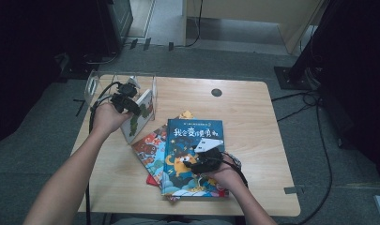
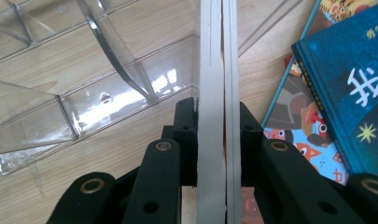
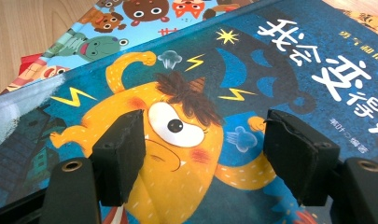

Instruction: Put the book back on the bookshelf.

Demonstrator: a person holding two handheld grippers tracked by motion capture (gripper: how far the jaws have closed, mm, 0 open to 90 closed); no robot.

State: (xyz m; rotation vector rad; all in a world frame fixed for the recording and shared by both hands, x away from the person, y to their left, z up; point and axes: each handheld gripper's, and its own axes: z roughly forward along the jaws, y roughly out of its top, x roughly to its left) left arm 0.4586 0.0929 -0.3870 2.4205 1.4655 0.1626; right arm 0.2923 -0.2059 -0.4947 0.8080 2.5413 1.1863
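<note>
Grey board edges sit squeezed between my left tongs [image 2: 218, 140]: they are clamped on a thin hardcover book [image 1: 140, 115], held upright on its edge at about ten o'clock on the wooden surface [image 1: 253, 108], right beside the clear acrylic book stand [image 1: 99, 78] that I judge it is meant to slot into. From the left gripper view I read the book as stiff and light, with slick glossy covers, so the pinch should stay low on the board edge near the spine, where it will not flex or swing. My right tongs [image 3: 205, 149] stand apart, with nothing between them, hovering over the blue monster book [image 1: 193, 157] that tops the fanned pile at around six o'clock. That one lies flat, so I would need to lift a free corner or edge before any bite holds; the smooth cover looks likely to slide. Hard to make out: the acrylic dividers nearly vanish in glare, so I cannot tell which slot the held book lines up with, how many books lie under the blue one, or whether the held book's lower edge rests on the surface.
</note>
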